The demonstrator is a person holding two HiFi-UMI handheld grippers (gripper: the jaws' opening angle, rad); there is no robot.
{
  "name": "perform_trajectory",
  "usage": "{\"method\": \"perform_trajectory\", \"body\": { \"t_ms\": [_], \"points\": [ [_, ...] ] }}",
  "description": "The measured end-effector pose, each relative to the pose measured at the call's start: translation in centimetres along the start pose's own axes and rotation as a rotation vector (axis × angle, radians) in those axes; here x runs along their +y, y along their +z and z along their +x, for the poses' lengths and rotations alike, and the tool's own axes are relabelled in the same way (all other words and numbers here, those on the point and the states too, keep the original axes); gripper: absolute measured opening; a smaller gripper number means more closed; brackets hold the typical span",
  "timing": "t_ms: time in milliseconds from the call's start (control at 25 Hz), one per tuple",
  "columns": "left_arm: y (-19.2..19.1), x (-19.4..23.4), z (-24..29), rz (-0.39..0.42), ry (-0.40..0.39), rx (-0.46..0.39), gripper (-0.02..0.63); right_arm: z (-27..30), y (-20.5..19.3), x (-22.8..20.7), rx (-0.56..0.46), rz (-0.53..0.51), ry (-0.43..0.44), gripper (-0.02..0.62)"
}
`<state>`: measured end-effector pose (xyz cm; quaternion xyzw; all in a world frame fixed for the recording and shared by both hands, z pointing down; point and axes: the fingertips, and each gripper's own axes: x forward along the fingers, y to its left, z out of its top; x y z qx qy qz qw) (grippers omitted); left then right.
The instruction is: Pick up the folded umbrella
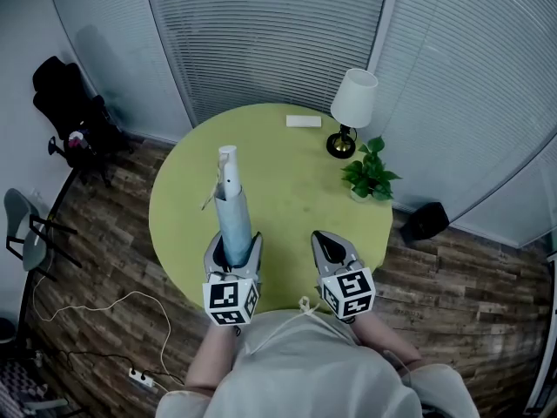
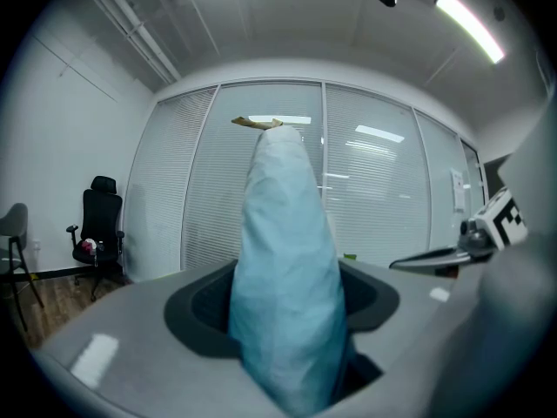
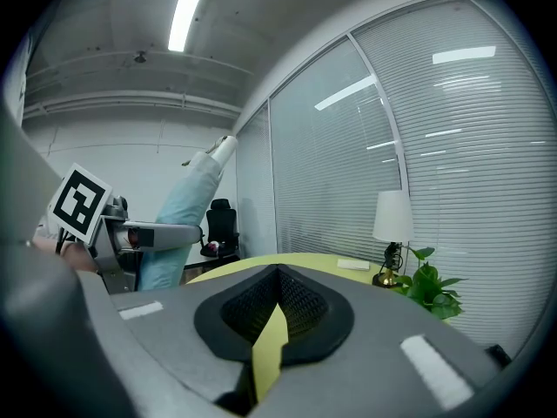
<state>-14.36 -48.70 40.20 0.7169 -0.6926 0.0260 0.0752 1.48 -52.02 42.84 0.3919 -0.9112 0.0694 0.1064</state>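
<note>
The folded umbrella (image 1: 231,212) is a light-blue bundle with a white handle tip at its far end. My left gripper (image 1: 233,252) is shut on its near end and holds it over the round yellow-green table (image 1: 287,190), tilted up and away. The left gripper view shows the blue fabric (image 2: 283,277) filling the gap between the jaws. My right gripper (image 1: 329,247) hovers beside it over the table's near edge, shut with nothing in it; only a thin slit shows between its jaws (image 3: 277,312). From the right gripper view, the umbrella (image 3: 187,207) rises at the left.
At the table's far side stand a white-shaded lamp (image 1: 352,103), a small potted plant (image 1: 370,174) and a flat white box (image 1: 304,121). A black office chair (image 1: 74,111) and a grey chair (image 1: 26,225) stand at the left. Cable and power strip (image 1: 139,377) lie on the floor.
</note>
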Motion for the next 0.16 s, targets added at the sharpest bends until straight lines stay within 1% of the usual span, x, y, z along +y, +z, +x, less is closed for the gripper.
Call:
{"method": "perform_trajectory", "body": {
  "t_ms": [160],
  "points": [
    [-0.08,0.08,0.16,-0.003,-0.001,0.003,0.298,0.21,-0.06,-0.09,0.001,0.001,0.001,-0.002]
  ]
}}
